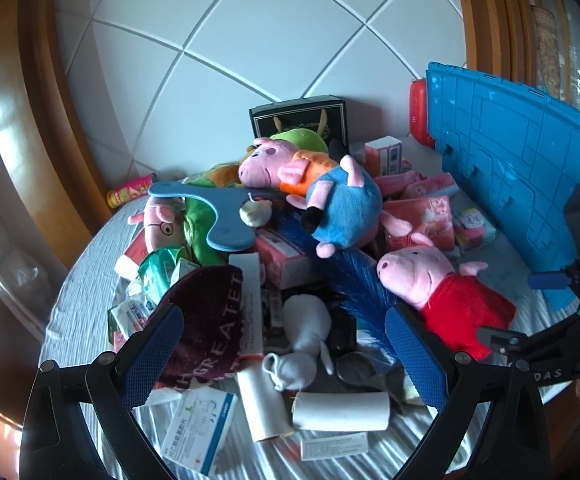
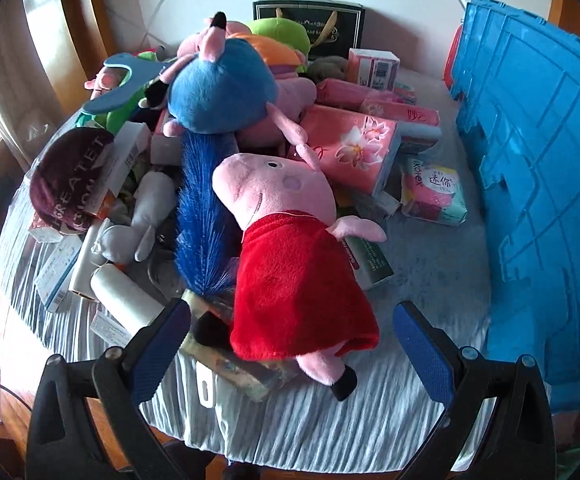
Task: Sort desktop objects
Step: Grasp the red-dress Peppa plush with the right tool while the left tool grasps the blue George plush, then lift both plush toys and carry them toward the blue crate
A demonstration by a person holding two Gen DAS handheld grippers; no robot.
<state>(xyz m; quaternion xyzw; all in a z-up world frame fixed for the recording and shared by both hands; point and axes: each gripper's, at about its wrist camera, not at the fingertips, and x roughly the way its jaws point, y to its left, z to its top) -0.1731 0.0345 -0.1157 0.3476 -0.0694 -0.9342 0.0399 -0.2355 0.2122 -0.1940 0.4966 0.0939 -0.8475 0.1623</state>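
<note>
- Clutter covers the table (image 2: pixel 329 420): plush toys, tissue packs, small boxes and rolls heaped together on a grey ribbed cloth, nothing sorted yet by the look of it
- Right gripper (image 2: pixel 291 346) has its jaws wide open and empty, straddling the lower hem of the red-dressed pig plush (image 2: pixel 297 272), which lies face up at the near edge of the heap
- Left gripper (image 1: pixel 284 354) is also open and holds nothing; it hovers over the grey plush (image 1: pixel 303 334) and white rolls (image 1: pixel 339 410)
- Blue crate (image 2: pixel 549 184) stands tilted at the right of the table, apparently the place for sorted things, though its opening is out of view
- Risk: the pig rests partly on a blue bristle brush (image 2: pixel 206 216) and a flat packet (image 2: pixel 242 372), so a deep closing bite could drag those along
- Risk: soft plush squashes, so a shallow pinch on the dress fabric may slip free during the lift
- Risk: the two grippers work close together, and a swing toward the crate could knock the pink tissue packs (image 2: pixel 349 148)
</note>
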